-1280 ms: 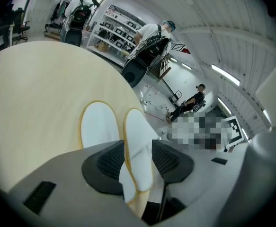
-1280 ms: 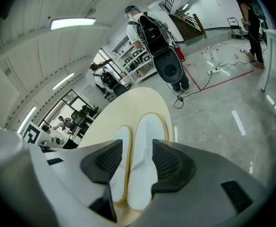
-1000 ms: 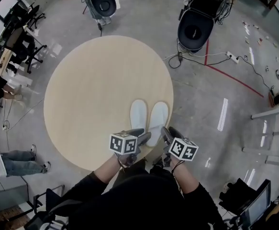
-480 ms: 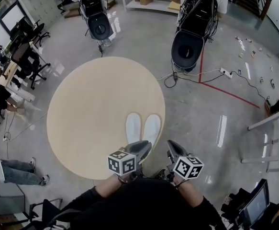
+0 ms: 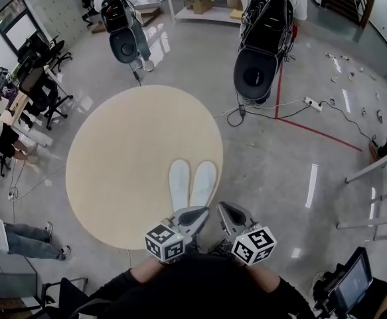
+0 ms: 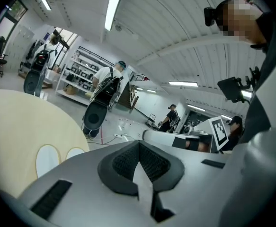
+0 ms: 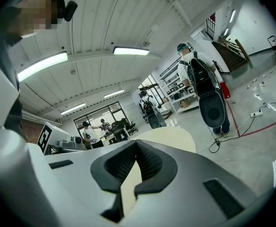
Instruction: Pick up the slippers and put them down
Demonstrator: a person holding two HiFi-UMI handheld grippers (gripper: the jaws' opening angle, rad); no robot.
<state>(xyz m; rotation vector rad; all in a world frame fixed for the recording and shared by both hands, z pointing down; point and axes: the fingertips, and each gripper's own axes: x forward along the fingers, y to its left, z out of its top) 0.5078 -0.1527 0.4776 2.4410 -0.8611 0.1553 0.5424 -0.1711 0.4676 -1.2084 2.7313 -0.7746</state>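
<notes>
Left claw [image 5: 194,216] and right claw [image 5: 228,212], just clenched empty, hover at edge of board [image 5: 123,171].

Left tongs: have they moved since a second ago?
Yes. The left tongs have drawn back from the slippers' heels toward the person, leaving both slippers on the table; their jaws have just closed on nothing.

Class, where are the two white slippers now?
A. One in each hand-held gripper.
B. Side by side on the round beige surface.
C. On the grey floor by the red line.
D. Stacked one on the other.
B: the slippers lie side by side on the round beige surface; the left hand-held gripper and right hand-held gripper, jaws just closed, hold nothing.
</notes>
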